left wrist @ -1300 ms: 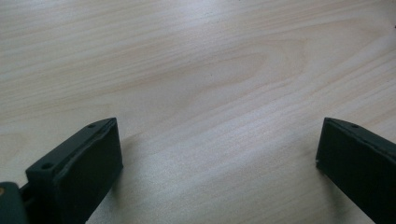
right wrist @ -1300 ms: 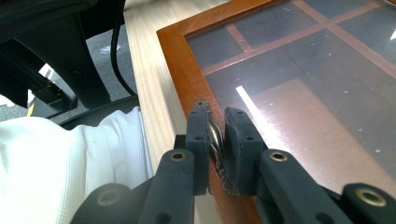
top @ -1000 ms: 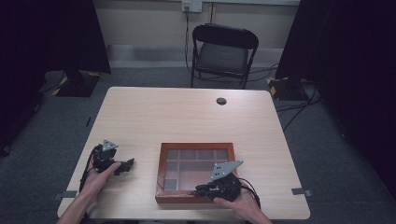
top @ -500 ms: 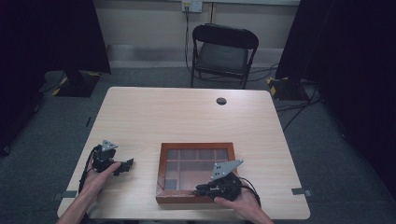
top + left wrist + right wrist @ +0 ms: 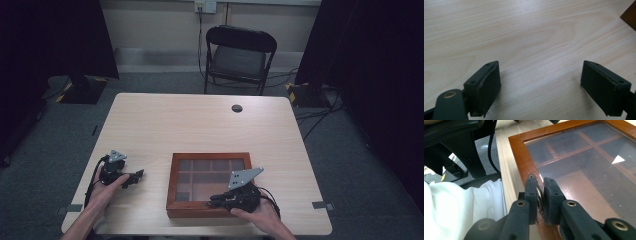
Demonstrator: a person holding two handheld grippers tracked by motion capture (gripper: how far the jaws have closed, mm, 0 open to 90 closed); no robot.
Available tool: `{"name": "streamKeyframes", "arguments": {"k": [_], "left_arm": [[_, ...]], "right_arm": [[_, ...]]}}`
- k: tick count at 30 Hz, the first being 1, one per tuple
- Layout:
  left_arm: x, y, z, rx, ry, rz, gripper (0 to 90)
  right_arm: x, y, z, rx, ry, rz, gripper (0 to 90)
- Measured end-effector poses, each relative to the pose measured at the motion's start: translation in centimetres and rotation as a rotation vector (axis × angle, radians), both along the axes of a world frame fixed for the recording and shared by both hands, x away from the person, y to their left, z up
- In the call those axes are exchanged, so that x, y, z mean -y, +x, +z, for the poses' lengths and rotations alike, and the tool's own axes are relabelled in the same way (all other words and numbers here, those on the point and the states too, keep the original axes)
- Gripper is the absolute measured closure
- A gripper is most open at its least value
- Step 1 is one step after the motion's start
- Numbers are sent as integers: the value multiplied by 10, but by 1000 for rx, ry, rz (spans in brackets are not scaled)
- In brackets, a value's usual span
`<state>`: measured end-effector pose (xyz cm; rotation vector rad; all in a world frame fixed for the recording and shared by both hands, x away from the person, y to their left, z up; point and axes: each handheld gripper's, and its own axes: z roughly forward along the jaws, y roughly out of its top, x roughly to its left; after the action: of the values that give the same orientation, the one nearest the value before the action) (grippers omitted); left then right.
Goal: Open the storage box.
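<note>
Box (image 5: pixel 210 184), wooden with a glass lid, sits at the desk's (image 5: pixel 200 125) near edge. Since 1 second ago little has shifted: right gripper (image 5: pixel 540 192) stays clamped on the lid's small metal latch (image 5: pixel 539 193), probably about to lift. Left gripper (image 5: pixel 540 85) rests wide open, empty.

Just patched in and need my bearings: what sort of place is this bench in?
Probably a lab or recording studio rather than a home. Dark curtains hang on both sides, cables trail across grey carpet, and a folding chair stands behind a bare wooden table bearing a glass-lidded wooden box.
</note>
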<state>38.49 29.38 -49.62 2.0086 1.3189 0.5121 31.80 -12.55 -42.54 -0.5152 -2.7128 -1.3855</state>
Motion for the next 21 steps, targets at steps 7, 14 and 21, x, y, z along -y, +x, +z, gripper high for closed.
{"name": "streamKeyframes", "arguments": {"k": [7, 14, 21], "left_arm": [[3, -3, 5, 4, -49, -24, 159], [12, -7, 10, 16, -69, -79, 159], [24, -14, 16, 34, -100, -156, 159]], "right_arm": [[1, 1, 7, 6, 13, 6, 823], [2, 3, 12, 2, 18, 5, 823], [2, 5, 19, 3, 23, 4, 823]]}}
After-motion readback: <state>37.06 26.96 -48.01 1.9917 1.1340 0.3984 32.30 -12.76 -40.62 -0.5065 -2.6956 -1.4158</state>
